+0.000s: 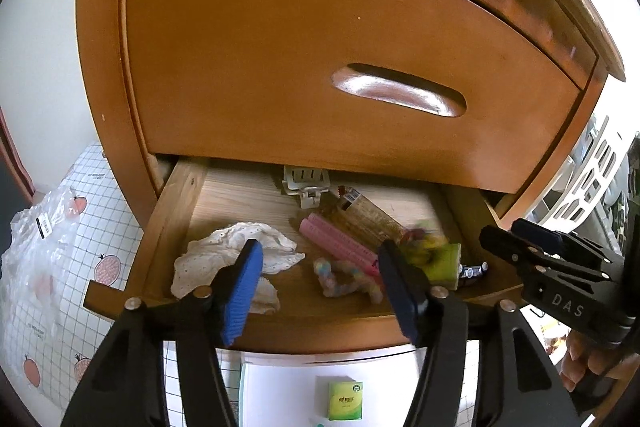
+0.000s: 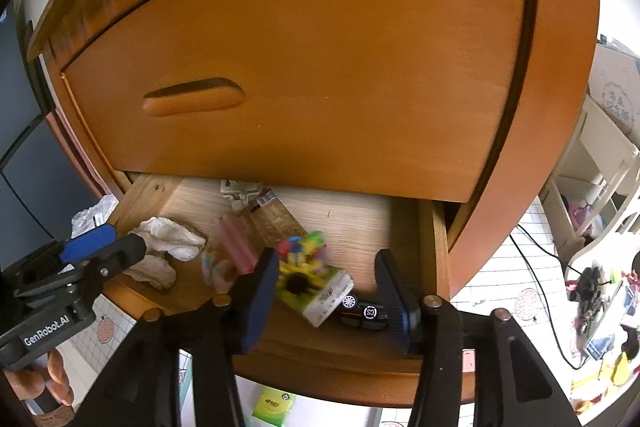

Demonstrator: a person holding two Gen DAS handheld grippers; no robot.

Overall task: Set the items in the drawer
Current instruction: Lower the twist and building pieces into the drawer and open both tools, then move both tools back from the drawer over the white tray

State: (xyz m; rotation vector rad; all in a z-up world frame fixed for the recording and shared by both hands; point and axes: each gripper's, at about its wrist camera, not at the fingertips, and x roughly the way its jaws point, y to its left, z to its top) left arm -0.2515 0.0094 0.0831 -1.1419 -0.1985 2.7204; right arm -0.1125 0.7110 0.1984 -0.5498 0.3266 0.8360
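From the left wrist view, the left gripper [image 1: 320, 279] hangs over the front edge of the open drawer [image 1: 176, 203], its fingers apart with nothing between them. Inside the drawer lie a white cloth [image 1: 224, 251], a pink bar [image 1: 336, 239], a brown packet [image 1: 372, 219], a white clip [image 1: 306, 183] at the back, a pastel braided piece [image 1: 340, 277] and a blurred yellow-green pack [image 1: 438, 259]. The closed upper drawer front [image 1: 320, 67] overhangs the back half. A green box [image 1: 345, 399] lies on the floor below. From the right wrist view, the right gripper [image 2: 328, 291] has its fingers apart; the yellow-green pack [image 2: 316, 279], blurred, sits between them without being pressed, and a black toy car [image 2: 364, 311] lies just beside the right finger. The left gripper [image 2: 104, 243] reaches in near the white cloth [image 2: 172, 235].
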